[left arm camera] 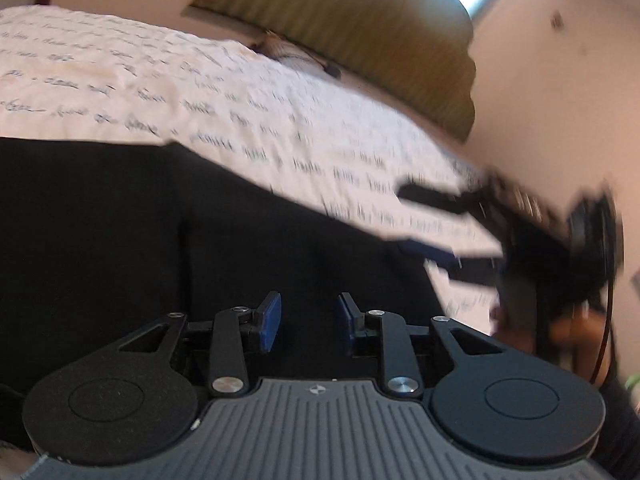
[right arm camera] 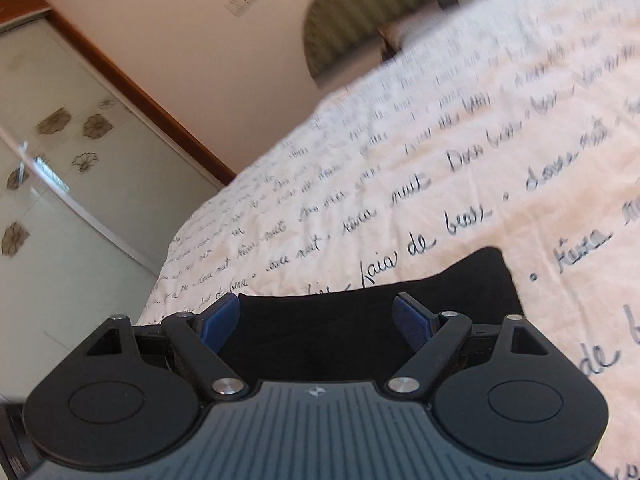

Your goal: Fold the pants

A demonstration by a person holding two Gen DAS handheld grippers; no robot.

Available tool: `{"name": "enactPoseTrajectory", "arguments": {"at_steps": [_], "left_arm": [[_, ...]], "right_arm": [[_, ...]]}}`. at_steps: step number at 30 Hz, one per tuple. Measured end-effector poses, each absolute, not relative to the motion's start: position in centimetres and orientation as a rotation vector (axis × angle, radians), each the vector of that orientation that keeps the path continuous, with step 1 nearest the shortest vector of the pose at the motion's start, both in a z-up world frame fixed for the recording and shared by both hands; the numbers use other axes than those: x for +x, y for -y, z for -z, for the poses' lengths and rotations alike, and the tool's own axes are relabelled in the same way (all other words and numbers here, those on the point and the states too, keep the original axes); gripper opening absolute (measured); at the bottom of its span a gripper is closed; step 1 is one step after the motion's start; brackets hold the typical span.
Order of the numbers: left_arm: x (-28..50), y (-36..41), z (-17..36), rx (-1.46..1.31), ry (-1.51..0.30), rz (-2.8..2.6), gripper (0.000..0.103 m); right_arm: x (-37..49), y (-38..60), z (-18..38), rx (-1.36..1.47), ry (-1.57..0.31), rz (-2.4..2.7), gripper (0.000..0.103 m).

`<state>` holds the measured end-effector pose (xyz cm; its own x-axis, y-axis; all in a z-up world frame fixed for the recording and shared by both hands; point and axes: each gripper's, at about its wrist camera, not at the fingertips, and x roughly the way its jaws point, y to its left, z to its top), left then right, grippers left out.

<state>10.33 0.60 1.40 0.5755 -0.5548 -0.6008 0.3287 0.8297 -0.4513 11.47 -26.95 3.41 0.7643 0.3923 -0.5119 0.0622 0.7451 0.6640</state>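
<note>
While the black pants [left arm camera: 168, 248] lie flat on the bedspread [left arm camera: 132, 76], neither gripper holds any of the cloth.

Left gripper [left arm camera: 308, 322]: jaws partly apart, clear gap between the 2 blue pads [left arm camera: 269, 322], nothing clamped. It looks down along its fingers over the middle of the dark fabric, cloth spreading wide to the left and ahead. Reads as a released grip, not a pinch.

Right gripper [right arm camera: 316, 320]: jaws wide, pads [right arm camera: 412, 322] well apart, nothing between them. In its own view it sits over the near part of the pants [right arm camera: 360, 320], with 1 corner of the cloth [right arm camera: 494, 258] sticking out ahead-right onto the script-print cover [right arm camera: 440, 168]. From the left wrist view the right gripper [left arm camera: 432, 224] is a blurred shape at the right edge of the fabric, so it's moving; jaws spread there too.

Why it's laid out like this, my guess: pants are spread flat on the bed so edges are reachable for a fold, and both tools are open because they're between grasps, repositioning to an edge or corner.

Pose: both tilt downward toward the bed, views rolled, headboard [left arm camera: 360, 40] slanting across frame. The person's hand [left arm camera: 560, 328] is barely visible behind the right tool, too blurred to read.

How far the fold is, I can't tell; only part of the garment is in frame.
</note>
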Motion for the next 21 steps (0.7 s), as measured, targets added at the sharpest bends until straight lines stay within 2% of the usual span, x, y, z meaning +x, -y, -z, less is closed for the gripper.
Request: {"name": "enactPoseTrajectory", "arguments": {"at_steps": [3, 4, 5, 7, 11, 12, 14, 15, 16, 21], "left_arm": [[9.9, -0.4, 1.2, -0.262, -0.835, 0.517, 0.034], [9.7, -1.0, 1.9, -0.274, -0.808, 0.522, 0.033], [9.6, -1.5, 2.4, -0.283, -0.795, 0.522, 0.022], [10.0, -2.7, 3.0, -0.346, -0.811, 0.493, 0.011], [10.7, -3.8, 2.0, -0.423, -0.855, 0.515, 0.014], [10.5, -4.0, 1.3, -0.435, -0.853, 0.526, 0.018], [10.2, -4.4, 0.0, -0.439, -0.802, 0.513, 0.058], [9.9, -4.5, -0.7, -0.425, -0.760, 0.505, 0.065], [9.7, -4.4, -1.2, -0.392, -0.725, 0.493, 0.069], [10.8, -2.8, -0.2, -0.329, -0.766, 0.488, 0.068]], "right_arm": [[13.6, 27.7, -0.8, 0.689, -0.810, -0.125, 0.084], [13.4, 28.1, -0.1, 0.709, -0.772, -0.154, 0.084], [13.0, 28.6, 0.5, 0.725, -0.730, -0.169, 0.084], [12.9, 28.8, 1.0, 0.737, -0.708, -0.192, 0.084], [12.4, 28.7, -0.3, 0.745, -0.728, -0.166, 0.084], [11.6, 28.5, -1.1, 0.726, -0.730, -0.151, 0.085], [9.3, 28.2, -2.5, 0.690, -0.689, -0.180, 0.085], [8.1, 28.3, -2.9, 0.693, -0.664, -0.209, 0.085], [6.8, 28.4, -3.0, 0.701, -0.650, -0.223, 0.086], [3.5, 29.2, -1.3, 0.755, -0.689, -0.195, 0.086]]}}
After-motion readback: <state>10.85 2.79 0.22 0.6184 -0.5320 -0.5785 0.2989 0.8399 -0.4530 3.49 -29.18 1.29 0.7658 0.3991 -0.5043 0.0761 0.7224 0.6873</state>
